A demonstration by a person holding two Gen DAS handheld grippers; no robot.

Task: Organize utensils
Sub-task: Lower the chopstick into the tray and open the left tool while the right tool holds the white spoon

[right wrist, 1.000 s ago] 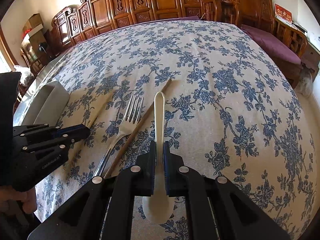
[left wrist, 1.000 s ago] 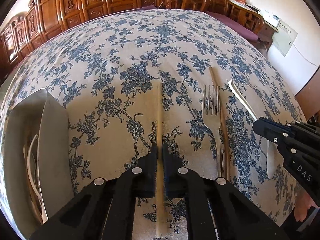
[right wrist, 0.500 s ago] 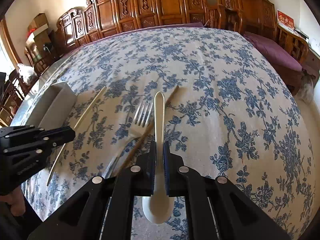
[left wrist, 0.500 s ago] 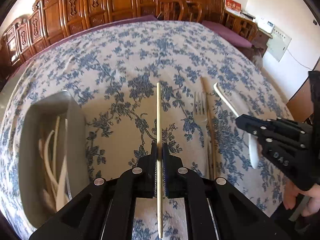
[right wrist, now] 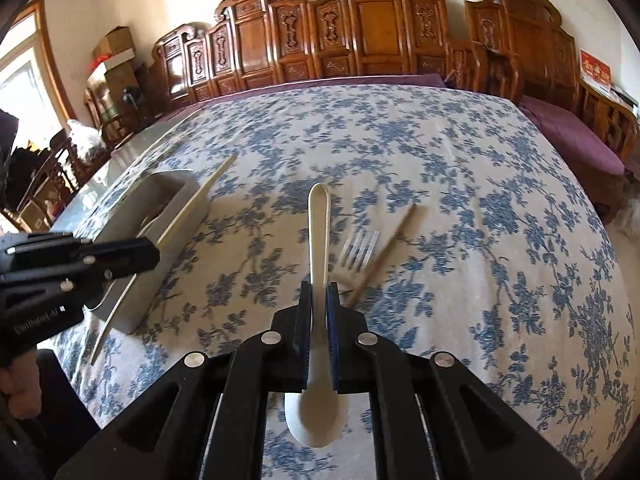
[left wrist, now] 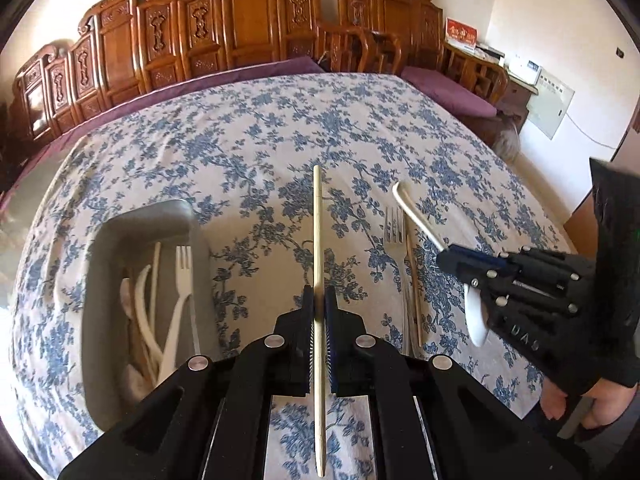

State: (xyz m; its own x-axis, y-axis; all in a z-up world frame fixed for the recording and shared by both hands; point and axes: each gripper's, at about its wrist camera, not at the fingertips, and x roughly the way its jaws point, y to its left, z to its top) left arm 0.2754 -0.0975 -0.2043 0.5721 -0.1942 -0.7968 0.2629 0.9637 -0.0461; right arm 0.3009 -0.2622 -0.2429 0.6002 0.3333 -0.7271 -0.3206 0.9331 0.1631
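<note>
My left gripper [left wrist: 318, 300] is shut on a pale chopstick [left wrist: 317, 216] and holds it above the table, right of the grey tray [left wrist: 96, 304]. The tray holds a white plastic fork [left wrist: 181, 300] and several other pale utensils. My right gripper [right wrist: 319, 300] is shut on a white spoon [right wrist: 319, 224], lifted above the cloth. A metal fork [right wrist: 358, 250] and a brown chopstick [right wrist: 386, 250] lie side by side on the cloth, also in the left wrist view, fork [left wrist: 395, 232]. The right gripper shows in the left wrist view [left wrist: 452, 258], the left gripper in the right wrist view [right wrist: 150, 254].
The table wears a blue floral cloth [right wrist: 440, 168]. Carved wooden chairs [right wrist: 360, 28] line the far side, with purple cushions [right wrist: 572, 136] at the right. The tray also shows in the right wrist view [right wrist: 168, 196], near the table's left edge.
Both grippers have risen from the cloth, each carrying its utensil. The left gripper's view now looks down into the tray.
</note>
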